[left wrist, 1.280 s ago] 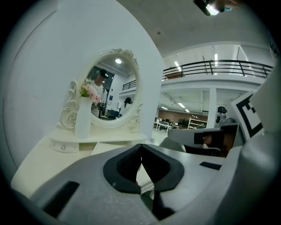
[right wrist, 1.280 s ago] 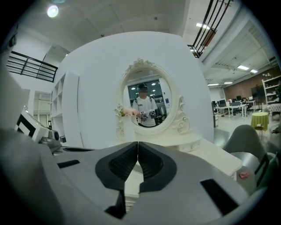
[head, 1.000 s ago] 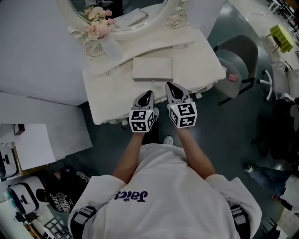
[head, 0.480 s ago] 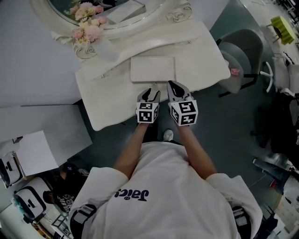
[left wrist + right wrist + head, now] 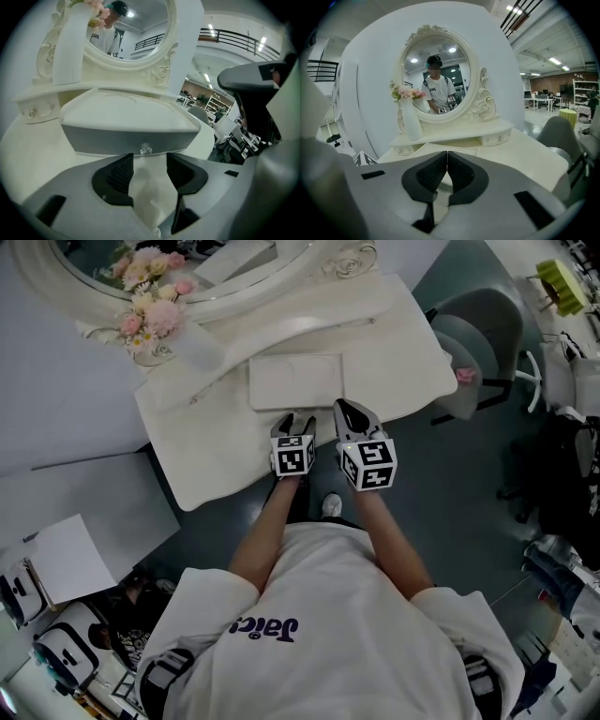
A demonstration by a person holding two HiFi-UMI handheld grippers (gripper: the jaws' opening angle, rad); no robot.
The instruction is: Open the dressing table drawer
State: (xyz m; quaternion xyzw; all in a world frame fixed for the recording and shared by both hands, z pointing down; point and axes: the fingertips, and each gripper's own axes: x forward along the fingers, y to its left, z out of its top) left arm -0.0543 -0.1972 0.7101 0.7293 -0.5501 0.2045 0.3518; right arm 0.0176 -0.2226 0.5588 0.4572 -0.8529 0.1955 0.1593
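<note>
**Left jaws spreading right in front of the drawer knob, right ones clamped empty**

Head view first. Looking steeply down on a cream dressing table [image 5: 211,460] with an oval mirror [image 5: 267,285] at the back and pink flowers [image 5: 150,310] off to the left. The drawer [image 5: 296,381] is the flat rectangular box sitting in the middle of the worktop. The left gripper [image 5: 293,418] is parked at the drawer's near edge. The right gripper [image 5: 347,409] is just beside it on the right, over the worktop. A grey chair [image 5: 478,334] stands off the table's right end.

Left gripper view. The jaws are opening, with the pads clearly apart and nothing pinched, and only bare worktop shows in the gap. The drawer's shaded front fills the middle of the frame under an overhanging lid. Its small clear knob [image 5: 146,150] sits just past the jaw tips, lined up with the gap but not touched by either pad.

Right gripper view. These jaws are clenched tip to tip with nothing caught between them. They point over the worktop toward the mirror, which reflects a person [image 5: 437,96] in a white shirt. A white vase [image 5: 411,123] with the flowers stands at the mirror's left. Little side drawers [image 5: 499,138] sit on the shelf under the mirror.
</note>
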